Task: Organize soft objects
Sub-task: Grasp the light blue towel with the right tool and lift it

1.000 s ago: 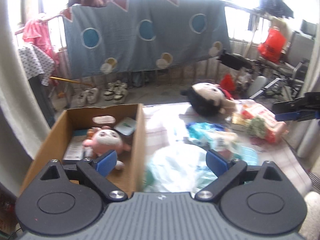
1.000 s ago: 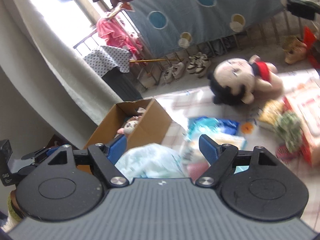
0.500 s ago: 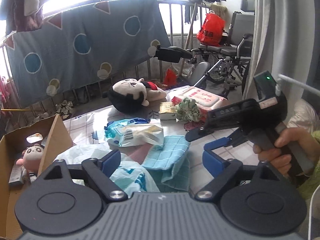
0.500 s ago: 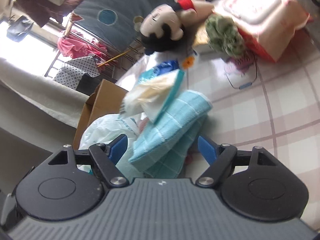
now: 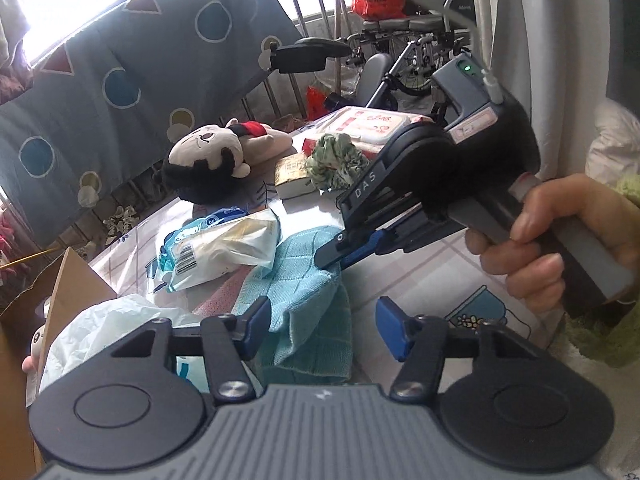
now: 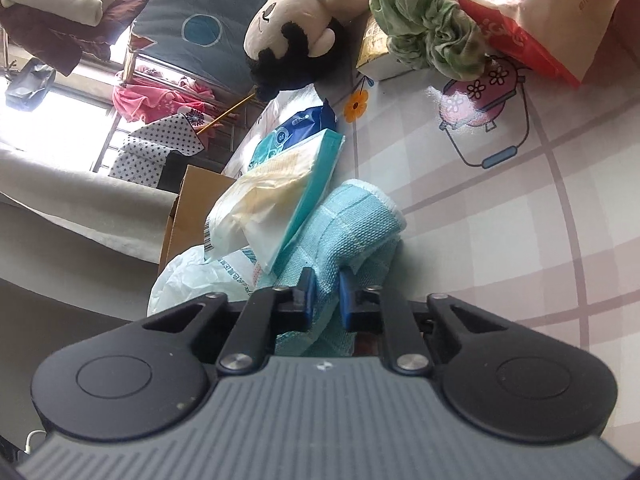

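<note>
The right gripper [image 6: 324, 300] has its jaws pinched on a fold of the teal knit cloth [image 6: 352, 232], which lies on the checked tablecloth [image 6: 520, 216] partly under the tissue pack [image 6: 276, 184]. The cardboard box [image 5: 68, 280] sits beyond the pack. The left gripper [image 5: 320, 328] hovers wide, empty, beside the cloth.

The left wrist view is taken from above, angled down past spread jaws. The right wrist view is set low and close, rolled sideways. The teal towel [image 5: 304, 280] [image 6: 352, 236] ahead of both jaws is shared.

Right tool [image 6: 324, 299] has closed onto the towel [image 6: 352, 232].
</note>
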`<move>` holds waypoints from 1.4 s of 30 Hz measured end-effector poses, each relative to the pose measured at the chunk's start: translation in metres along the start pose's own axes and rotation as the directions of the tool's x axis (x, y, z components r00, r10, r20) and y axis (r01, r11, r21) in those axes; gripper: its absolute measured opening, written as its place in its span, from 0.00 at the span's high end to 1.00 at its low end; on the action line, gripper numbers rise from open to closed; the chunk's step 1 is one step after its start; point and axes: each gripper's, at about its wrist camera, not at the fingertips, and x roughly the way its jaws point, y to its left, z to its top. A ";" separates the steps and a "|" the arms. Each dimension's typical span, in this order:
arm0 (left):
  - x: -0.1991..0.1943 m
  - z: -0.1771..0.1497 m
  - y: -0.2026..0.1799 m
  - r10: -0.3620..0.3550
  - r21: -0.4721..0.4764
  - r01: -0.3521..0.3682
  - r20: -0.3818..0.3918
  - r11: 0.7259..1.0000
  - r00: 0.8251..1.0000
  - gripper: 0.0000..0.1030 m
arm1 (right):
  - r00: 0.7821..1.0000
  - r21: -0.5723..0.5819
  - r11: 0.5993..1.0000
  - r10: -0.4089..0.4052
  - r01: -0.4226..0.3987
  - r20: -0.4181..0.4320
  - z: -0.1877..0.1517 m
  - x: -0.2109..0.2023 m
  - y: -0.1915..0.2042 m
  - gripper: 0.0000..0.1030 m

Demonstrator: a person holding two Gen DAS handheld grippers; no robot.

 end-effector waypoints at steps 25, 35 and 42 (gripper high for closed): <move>0.001 -0.004 -0.038 -0.295 -0.070 0.292 -0.024 0.954 0.955 0.31 | 0.996 -0.054 0.998 -0.048 0.044 -0.073 -0.068 -0.103 -0.057 0.94; 0.017 -0.013 -0.036 -0.354 -0.115 0.347 -0.048 0.931 0.934 0.32 | 0.992 -0.202 0.978 -0.074 0.052 -0.103 -0.049 -0.107 -0.015 0.93; 0.034 -0.026 -0.030 -0.393 -0.183 0.375 -0.072 0.909 0.917 0.34 | 0.990 -0.202 0.979 -0.061 0.035 -0.124 -0.043 -0.101 0.008 0.91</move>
